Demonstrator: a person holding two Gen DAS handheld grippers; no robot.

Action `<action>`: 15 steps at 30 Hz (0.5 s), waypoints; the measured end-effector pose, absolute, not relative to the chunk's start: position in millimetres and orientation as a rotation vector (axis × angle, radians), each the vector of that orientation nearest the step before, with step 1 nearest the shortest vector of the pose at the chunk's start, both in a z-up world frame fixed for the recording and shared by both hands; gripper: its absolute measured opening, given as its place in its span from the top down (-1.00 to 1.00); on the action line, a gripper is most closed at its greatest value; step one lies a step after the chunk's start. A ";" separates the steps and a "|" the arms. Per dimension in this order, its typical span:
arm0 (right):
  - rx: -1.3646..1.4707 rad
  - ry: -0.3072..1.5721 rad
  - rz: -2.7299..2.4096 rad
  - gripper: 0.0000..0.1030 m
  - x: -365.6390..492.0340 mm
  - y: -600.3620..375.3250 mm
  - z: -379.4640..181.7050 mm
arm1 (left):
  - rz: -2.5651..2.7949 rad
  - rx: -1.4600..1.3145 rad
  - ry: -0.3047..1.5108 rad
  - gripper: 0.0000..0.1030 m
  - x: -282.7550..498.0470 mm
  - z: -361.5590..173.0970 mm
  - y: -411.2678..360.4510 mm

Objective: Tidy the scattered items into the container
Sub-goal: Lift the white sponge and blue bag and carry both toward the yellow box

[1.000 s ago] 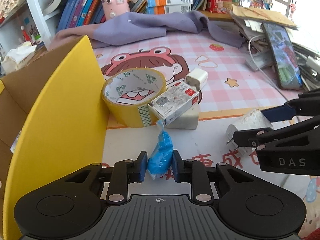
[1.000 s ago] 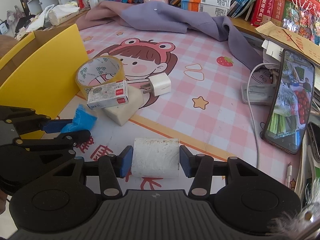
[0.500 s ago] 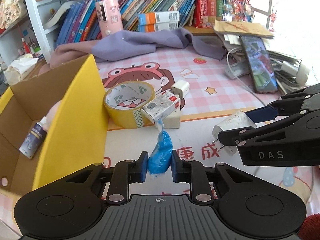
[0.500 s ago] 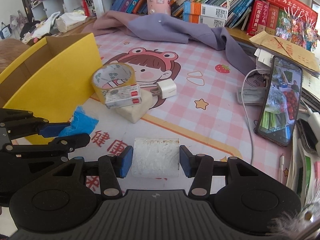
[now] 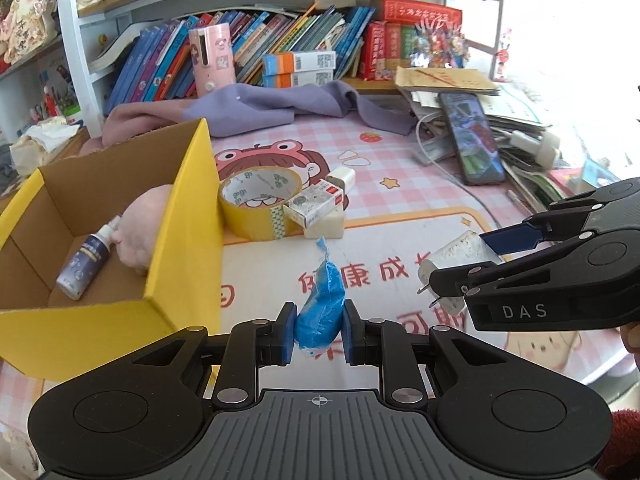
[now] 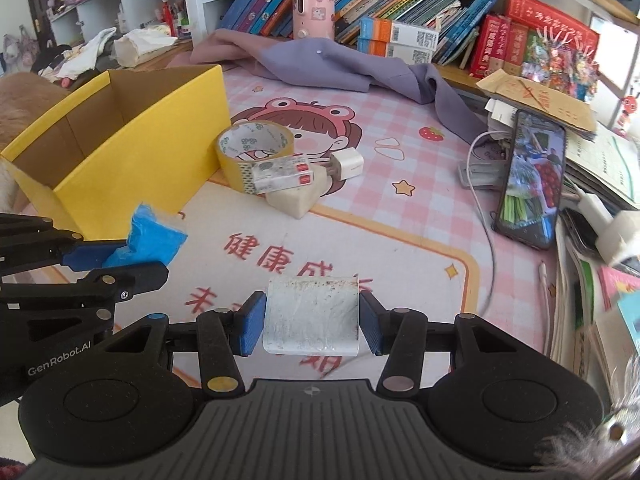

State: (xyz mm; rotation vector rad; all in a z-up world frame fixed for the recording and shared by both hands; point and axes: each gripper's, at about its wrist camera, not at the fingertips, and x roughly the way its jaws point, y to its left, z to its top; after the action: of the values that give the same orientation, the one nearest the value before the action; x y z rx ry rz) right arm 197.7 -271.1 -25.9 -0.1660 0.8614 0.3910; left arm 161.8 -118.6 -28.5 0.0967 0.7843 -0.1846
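My left gripper (image 5: 318, 330) is shut on a blue plastic packet (image 5: 321, 308) and holds it above the mat; the packet also shows in the right wrist view (image 6: 150, 240). My right gripper (image 6: 312, 320) is shut on a worn white charger plug (image 6: 311, 318), seen with its prongs in the left wrist view (image 5: 452, 270). The open yellow cardboard box (image 5: 188, 216) stands to the left and holds a small spray bottle (image 5: 86, 262) and a pink soft thing (image 5: 144, 228). On the mat lie a yellow tape roll (image 5: 258, 204), a small red-and-white carton (image 5: 316, 208) on a cream block (image 5: 330, 224), and a small white charger (image 5: 343, 178).
A purple cloth (image 5: 280, 106) lies at the back before a row of books. A phone (image 5: 472, 138), cable and stacked papers crowd the right side. A pink cylinder (image 5: 212, 60) stands at the back. The mat's front edge is near my grippers.
Both grippers have risen and drawn back with their loads. The box's inside has come into view, and the tape and carton look farther away.
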 end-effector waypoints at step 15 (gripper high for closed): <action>-0.152 0.831 0.318 0.08 97.5 -218.8 -12.8 | -0.266 0.096 0.756 0.59 77.1 -19.6 -59.6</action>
State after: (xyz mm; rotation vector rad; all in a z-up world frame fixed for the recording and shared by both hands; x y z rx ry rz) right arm 97.5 -218.8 -12.8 -0.1516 0.8311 0.3179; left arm 77.1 -59.6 -19.6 0.0965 0.7564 -0.2660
